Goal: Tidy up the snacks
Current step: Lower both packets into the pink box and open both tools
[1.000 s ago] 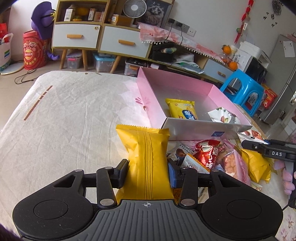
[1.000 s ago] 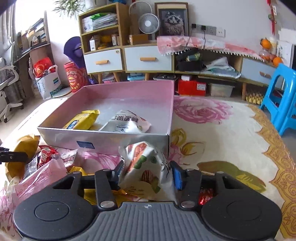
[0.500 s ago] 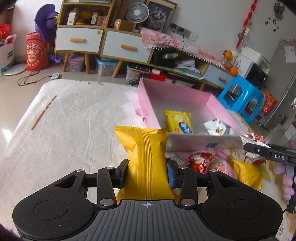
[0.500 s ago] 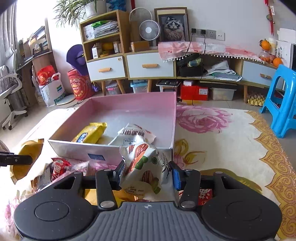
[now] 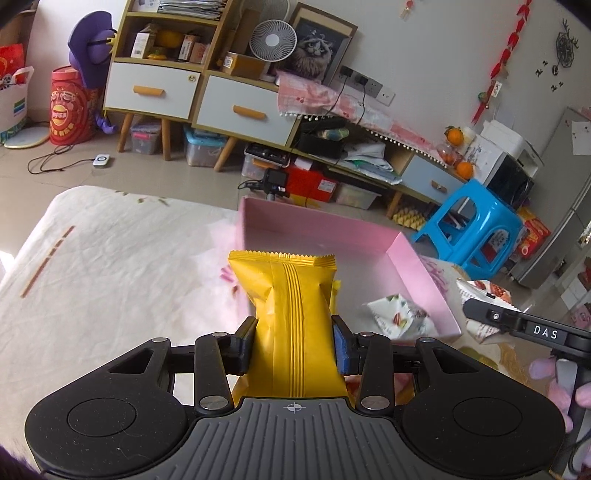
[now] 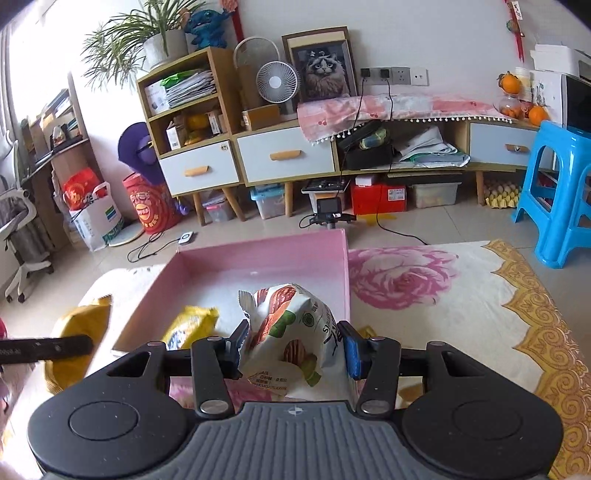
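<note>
Only legible, "DAS" on right gripper (image 5: 517,325)

White wall (image 6: 461,33) behind, a wooden cabinet (image 6: 236,155) with pale drawers along it, a small fan (image 6: 277,82) and cat portrait (image 6: 324,70) on top. Tiled floor (image 6: 436,221) below, blue stool (image 6: 561,192) right, daylight pouring from the left.

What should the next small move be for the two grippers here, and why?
Probably carry both packets a little further forward over the pink box and then open. The left gripper is shut on the yellow packet, the right gripper on the white nut packet, and both sit at the box's near edge, above two packets already lying inside.
</note>
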Tool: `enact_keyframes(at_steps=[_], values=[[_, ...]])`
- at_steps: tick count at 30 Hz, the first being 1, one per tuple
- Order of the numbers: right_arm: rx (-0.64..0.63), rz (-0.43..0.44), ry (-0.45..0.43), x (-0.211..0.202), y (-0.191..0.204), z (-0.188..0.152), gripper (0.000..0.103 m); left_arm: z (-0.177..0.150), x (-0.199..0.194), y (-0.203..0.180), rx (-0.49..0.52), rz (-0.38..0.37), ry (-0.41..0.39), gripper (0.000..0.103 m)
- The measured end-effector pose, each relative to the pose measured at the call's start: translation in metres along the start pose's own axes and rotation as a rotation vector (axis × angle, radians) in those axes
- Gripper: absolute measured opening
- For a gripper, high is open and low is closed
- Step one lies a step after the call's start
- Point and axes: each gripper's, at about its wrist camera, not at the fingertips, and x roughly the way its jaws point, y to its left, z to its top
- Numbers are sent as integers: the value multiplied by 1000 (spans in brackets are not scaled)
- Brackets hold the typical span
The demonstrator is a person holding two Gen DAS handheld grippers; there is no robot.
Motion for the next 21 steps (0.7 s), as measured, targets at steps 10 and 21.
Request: enact_keyframes(at_steps=[10,21], values=[[78,43,29,32,3,16,40,16,53,-25,14,51,14,38],[122,57,55,60,-2,20,41,36,93,-30,48,98,2,39]])
